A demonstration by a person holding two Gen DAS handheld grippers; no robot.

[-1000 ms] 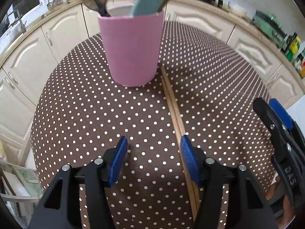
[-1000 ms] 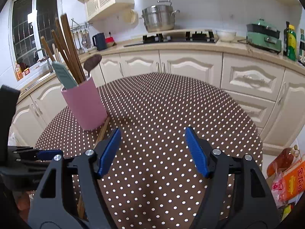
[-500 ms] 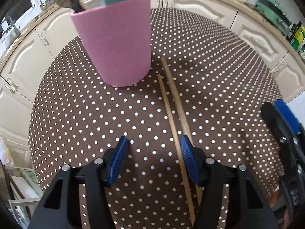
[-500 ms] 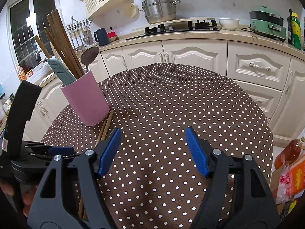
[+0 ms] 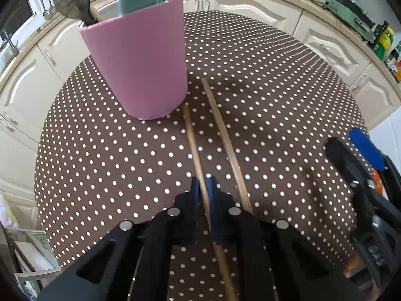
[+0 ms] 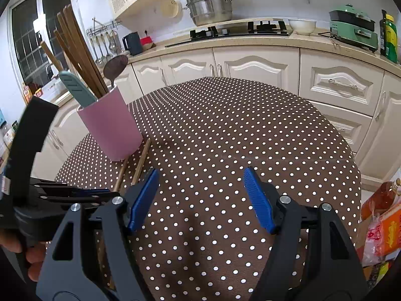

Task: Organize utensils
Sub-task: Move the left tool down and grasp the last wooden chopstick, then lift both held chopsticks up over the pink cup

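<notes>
Left wrist view shows the dotted table (image 5: 275, 80), then the pink cup (image 5: 140, 67) at eleven o'clock. Left gripper (image 5: 203, 188) pinches one chopstick (image 5: 194, 145). Right gripper (image 6: 200, 195) at three o'clock gapes, holding nothing.

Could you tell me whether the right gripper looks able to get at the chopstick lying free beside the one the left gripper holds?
Probably yes: the right gripper is open and empty, the free chopstick lies uncovered, though the left gripper sits close alongside it.
</notes>
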